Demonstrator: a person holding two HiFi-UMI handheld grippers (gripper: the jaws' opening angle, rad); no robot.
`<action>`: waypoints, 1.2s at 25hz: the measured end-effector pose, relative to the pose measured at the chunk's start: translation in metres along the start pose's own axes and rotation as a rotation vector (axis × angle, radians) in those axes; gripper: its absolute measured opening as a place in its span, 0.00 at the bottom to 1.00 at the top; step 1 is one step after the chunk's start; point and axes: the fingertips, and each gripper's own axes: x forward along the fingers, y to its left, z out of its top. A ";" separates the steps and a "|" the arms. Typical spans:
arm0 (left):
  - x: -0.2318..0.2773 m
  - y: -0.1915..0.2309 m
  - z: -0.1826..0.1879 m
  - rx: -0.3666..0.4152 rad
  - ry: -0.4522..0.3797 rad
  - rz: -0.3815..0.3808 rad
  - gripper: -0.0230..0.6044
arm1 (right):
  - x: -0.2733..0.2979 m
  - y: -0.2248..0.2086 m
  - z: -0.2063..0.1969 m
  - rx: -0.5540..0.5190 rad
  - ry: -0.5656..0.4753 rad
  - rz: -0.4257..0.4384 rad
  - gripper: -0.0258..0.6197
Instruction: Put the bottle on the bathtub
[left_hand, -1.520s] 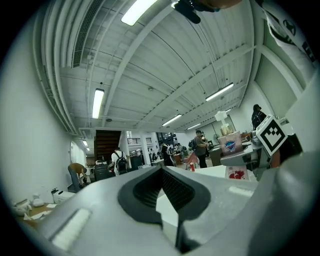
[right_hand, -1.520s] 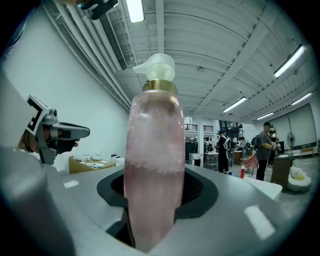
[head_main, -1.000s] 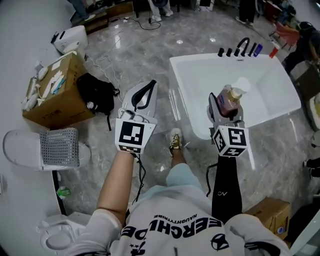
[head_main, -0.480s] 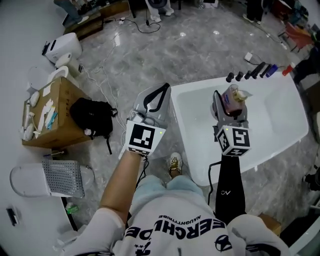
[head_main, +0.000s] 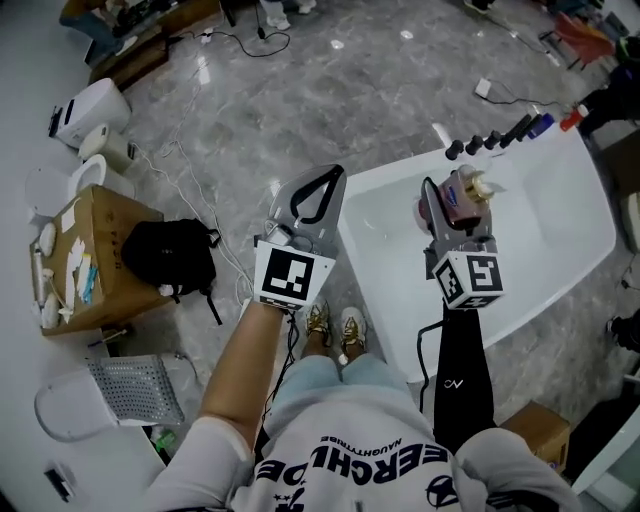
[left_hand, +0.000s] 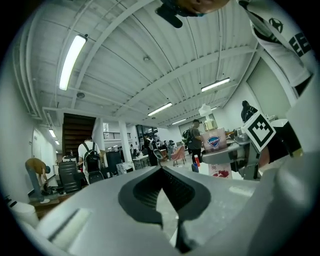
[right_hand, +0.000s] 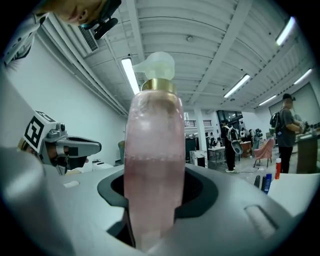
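1. Right gripper (head_main: 455, 205): your jaws are clamped on the pink pump bottle (head_main: 466, 193), which stands upright between them, held at its lower body.
2. Bottle position: in the air over the white bathtub (head_main: 545, 225), inside its outline, near the far rim where the dark tap fittings (head_main: 488, 142) stand. It touches neither rim nor basin.
3. Left gripper (head_main: 312, 198): your jaws are closed tip to tip with nothing between them. It hangs over the floor, just beside the tub's left rim.
4. Open room: bare basin lies to the bottle's right, and grey marble floor (head_main: 300, 90) beyond the left gripper.
5. Obstacles: a black bag (head_main: 168, 255) and a cardboard box (head_main: 95, 270) sit well apart to your left.
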 end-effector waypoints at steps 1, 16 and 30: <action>0.008 0.003 -0.010 -0.008 0.002 -0.008 0.04 | 0.008 -0.003 -0.009 0.007 0.003 -0.005 0.40; 0.109 0.013 -0.250 -0.016 0.003 -0.135 0.04 | 0.156 -0.052 -0.275 -0.012 0.056 -0.025 0.39; 0.108 0.023 -0.327 -0.164 0.001 -0.085 0.04 | 0.212 -0.059 -0.353 0.002 0.017 -0.028 0.39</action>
